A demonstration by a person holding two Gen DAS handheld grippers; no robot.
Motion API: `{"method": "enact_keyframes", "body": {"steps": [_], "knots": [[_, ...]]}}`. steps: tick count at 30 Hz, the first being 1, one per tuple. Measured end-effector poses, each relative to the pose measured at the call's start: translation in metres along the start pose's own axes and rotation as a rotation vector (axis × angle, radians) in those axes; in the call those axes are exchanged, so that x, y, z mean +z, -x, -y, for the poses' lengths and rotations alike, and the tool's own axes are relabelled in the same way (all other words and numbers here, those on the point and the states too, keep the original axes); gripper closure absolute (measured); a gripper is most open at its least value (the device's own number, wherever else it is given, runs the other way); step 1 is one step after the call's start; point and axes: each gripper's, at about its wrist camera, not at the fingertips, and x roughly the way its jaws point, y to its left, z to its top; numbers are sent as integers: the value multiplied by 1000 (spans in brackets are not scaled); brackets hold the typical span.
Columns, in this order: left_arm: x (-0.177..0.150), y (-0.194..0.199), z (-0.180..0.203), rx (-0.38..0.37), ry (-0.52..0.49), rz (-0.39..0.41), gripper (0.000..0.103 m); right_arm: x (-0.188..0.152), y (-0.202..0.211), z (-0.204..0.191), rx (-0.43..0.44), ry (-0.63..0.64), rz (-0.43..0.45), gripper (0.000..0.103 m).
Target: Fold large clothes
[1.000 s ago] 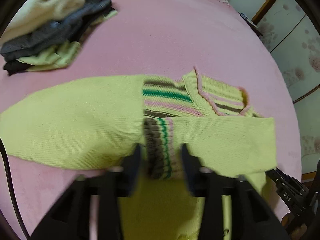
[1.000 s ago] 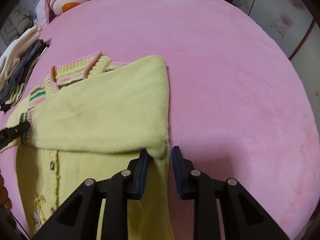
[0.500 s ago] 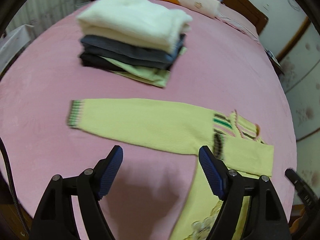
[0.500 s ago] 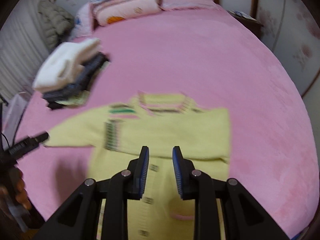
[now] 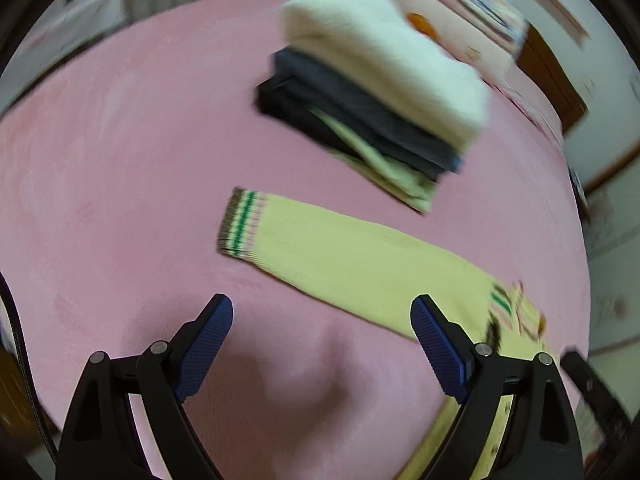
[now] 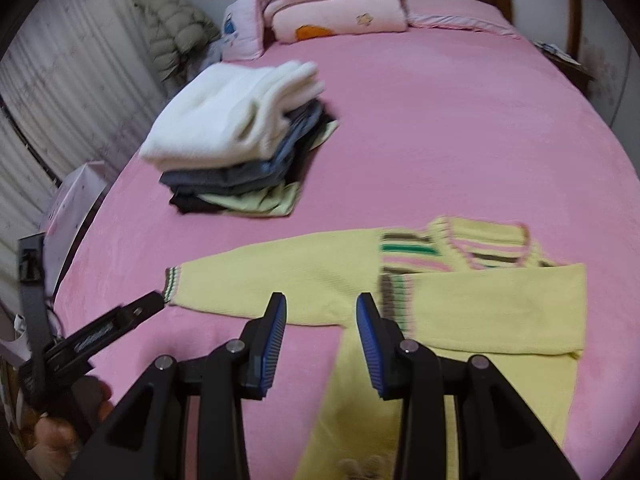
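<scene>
While both the left gripper [image 5: 322, 344] and right gripper [image 6: 321, 336] have just been opening and hold nothing, the yellow knitted striped-yoke cardigan's [image 6: 472, 300] 1 outstretched sleeve [image 5: 352, 256] risks dragging the folded sleeve askew.

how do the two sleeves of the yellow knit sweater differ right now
The outstretched sleeve lies straight out to the side on the pink bedspread, its striped cuff beside the left gripper. The folded sleeve is laid across the yellow knit sweater, its cuff resting on the sweater's front. One rests on bedding, the other on the garment. Both are flat, with matching brown, green and pink cuffs.
</scene>
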Motion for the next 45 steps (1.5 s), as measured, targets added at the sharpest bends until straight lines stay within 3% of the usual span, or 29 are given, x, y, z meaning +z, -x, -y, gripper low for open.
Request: {"method": "enact_keyframes", "body": {"steps": [2,4,6,8,11,12,14,15,17,22,25,29,33,38,41,43,45], "knots": [[4,-21,-20,-44,96,-17,17,-1,-12,-11,5,10,-17,67],[6,-44,-38,-101,192,-39,37,-3,-20,-16,7,17,-29,67],[7,-66,-47,-130,246,-75,47,-5,-28,-19,7,20,-42,67],[6,-85,-53,-145,293,-97,50,-7,-36,-20,5,20,-54,67],[8,-94,-53,-161,320,-61,55,-8,-41,-18,7,9,-61,67],[11,-97,-52,-157,317,-52,62,-9,-43,-18,7,7,-63,67],[15,-101,-49,-150,313,-43,91,-11,-45,-16,4,5,-66,67],[17,-102,-47,-153,313,-47,98,-12,-45,-14,0,1,-69,67],[20,-98,-40,-141,299,-36,98,-14,-45,-10,-8,-7,-73,67],[24,-50,23,-133,81,75,99,-20,-38,10,-35,-28,-73,67],[16,-19,72,-209,-28,114,99,-23,-29,31,-61,-51,-67,67],[-9,17,162,-368,-207,140,98,-27,-9,72,-109,-101,-40,67],[-53,24,241,-488,-368,112,98,-37,14,114,-166,-150,-16,67],[-113,-17,310,-501,-492,-30,97,-65,34,172,-263,-191,-19,67],[-147,-55,333,-454,-572,-127,79,-82,35,199,-300,-205,-46,66],[-162,-77,340,-410,-592,-212,51,-91,34,213,-305,-212,-63,66],[-173,-79,326,-384,-572,-264,45,-96,34,222,-298,-219,-73,66]]}}
